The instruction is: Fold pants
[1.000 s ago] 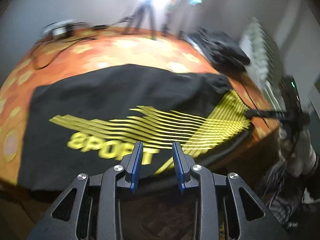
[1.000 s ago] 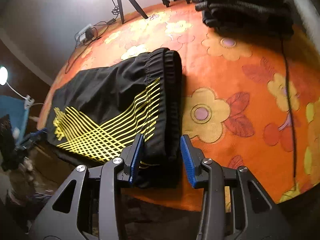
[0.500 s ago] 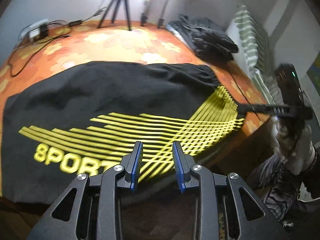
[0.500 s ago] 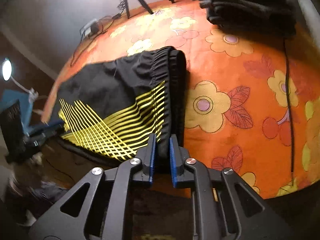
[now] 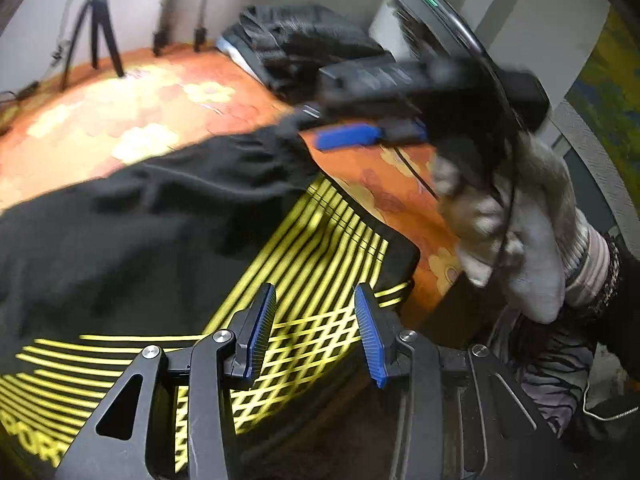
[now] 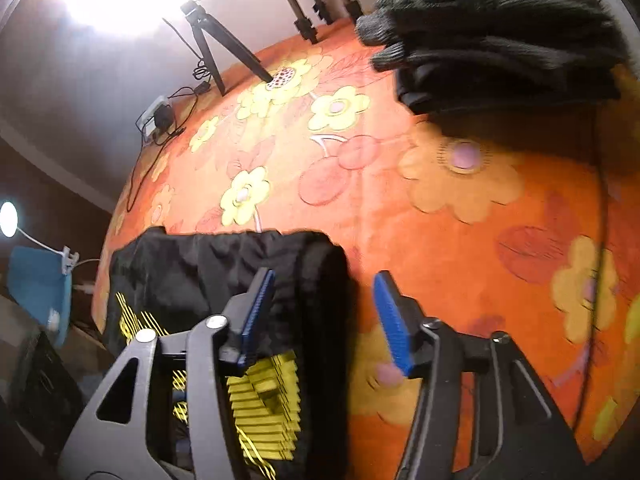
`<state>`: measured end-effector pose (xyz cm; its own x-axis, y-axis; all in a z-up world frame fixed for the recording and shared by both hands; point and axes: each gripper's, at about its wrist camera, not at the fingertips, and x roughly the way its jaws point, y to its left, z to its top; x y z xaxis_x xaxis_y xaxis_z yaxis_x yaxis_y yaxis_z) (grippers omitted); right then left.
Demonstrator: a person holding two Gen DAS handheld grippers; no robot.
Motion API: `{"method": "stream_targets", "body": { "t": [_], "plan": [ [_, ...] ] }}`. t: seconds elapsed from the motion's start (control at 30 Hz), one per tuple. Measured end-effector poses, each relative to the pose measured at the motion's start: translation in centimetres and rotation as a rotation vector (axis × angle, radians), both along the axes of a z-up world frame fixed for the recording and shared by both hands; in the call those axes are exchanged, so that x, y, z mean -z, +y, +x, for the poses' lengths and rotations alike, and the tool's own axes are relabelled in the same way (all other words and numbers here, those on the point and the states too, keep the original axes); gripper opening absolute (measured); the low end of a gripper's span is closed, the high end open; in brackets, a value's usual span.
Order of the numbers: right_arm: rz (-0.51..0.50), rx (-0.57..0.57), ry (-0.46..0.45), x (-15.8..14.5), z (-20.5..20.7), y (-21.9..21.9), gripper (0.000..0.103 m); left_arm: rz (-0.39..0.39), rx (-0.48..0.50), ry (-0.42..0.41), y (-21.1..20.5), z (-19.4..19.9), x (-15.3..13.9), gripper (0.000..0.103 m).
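Note:
Black pants (image 5: 132,240) with yellow stripes lie on the orange flowered cover (image 6: 440,208). In the right wrist view the waistband end (image 6: 320,280) is doubled back over the striped part. My right gripper (image 6: 324,320) hangs just above that fold. Its jaws are opening, the cloth sits loose between the pads and neither pad presses it. In the left wrist view my left gripper (image 5: 316,332) hovers over the yellow grid print near the bed's edge. Its jaws are opening too, with nothing gripped. My right gripper (image 5: 348,136), held by a gloved hand (image 5: 520,248), shows there too, blurred.
A stack of dark folded clothes (image 6: 500,40) sits at the far right of the bed. Tripods (image 6: 216,52) stand at the far edge by a power strip with cables (image 6: 160,116). A thin black cable (image 6: 600,200) runs down the right side.
The right gripper shut on the waistband, carried it over onto the pants, and its jaws have now parted. The left gripper slid right along the near edge toward the waistband end and widened.

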<state>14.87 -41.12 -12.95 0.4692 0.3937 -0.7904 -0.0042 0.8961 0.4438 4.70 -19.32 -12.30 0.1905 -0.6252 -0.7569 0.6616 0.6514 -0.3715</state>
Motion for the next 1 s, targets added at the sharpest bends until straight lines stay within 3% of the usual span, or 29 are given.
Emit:
{"method": "stream_targets", "body": {
  "t": [0.17, 0.2, 0.27, 0.33, 0.43, 0.53, 0.63, 0.7, 0.83, 0.93, 1.0],
  "plan": [
    [-0.059, -0.018, 0.023, 1.0, 2.1, 1.7, 0.058, 0.017, 0.058, 0.028, -1.2, -0.7, 1.5, 0.039],
    [-0.048, -0.017, 0.035, 1.3, 2.3, 1.7, 0.054, 0.009, 0.057, 0.021, -1.0, -0.8, 1.5, 0.039],
    [0.007, -0.017, 0.068, 2.0, 2.5, 1.5, 0.034, -0.006, 0.056, 0.03, -0.7, -0.7, 1.5, 0.039],
    [0.011, -0.016, 0.058, 1.9, 2.3, 1.7, 0.031, -0.02, 0.051, 0.04, -0.3, -0.7, 1.4, 0.039],
    [-0.083, 0.007, -0.002, 0.8, 1.8, 1.6, 0.026, -0.009, 0.06, 0.018, -0.1, -1.1, 1.2, 0.039],
    [-0.095, 0.015, 0.033, 1.7, 2.1, 1.2, 0.027, 0.01, 0.072, 0.006, 0.0, -1.4, 0.9, 0.039],
    [-0.024, 0.007, 0.056, 1.3, 1.9, 0.5, 0.038, 0.014, 0.065, 0.013, -0.1, -1.6, 0.5, 0.039],
    [-0.019, 0.033, 0.013, -0.2, 0.7, -0.7, 0.046, 0.006, 0.053, 0.006, 0.4, -1.7, -0.1, 0.039],
    [0.022, 0.03, -0.022, -1.8, -1.8, -2.5, 0.046, -0.014, 0.041, -0.032, 1.4, -2.3, -2.2, 0.041],
    [-0.021, -0.007, -0.068, -2.9, -2.9, -2.1, 0.047, -0.005, -0.01, -0.093, 3.3, -1.9, -3.8, 0.044],
    [-0.08, -0.056, -0.118, -4.1, -2.7, -0.6, 0.046, -0.014, -0.093, -0.085, 5.7, -0.4, -4.3, 0.044]
  ]
}}
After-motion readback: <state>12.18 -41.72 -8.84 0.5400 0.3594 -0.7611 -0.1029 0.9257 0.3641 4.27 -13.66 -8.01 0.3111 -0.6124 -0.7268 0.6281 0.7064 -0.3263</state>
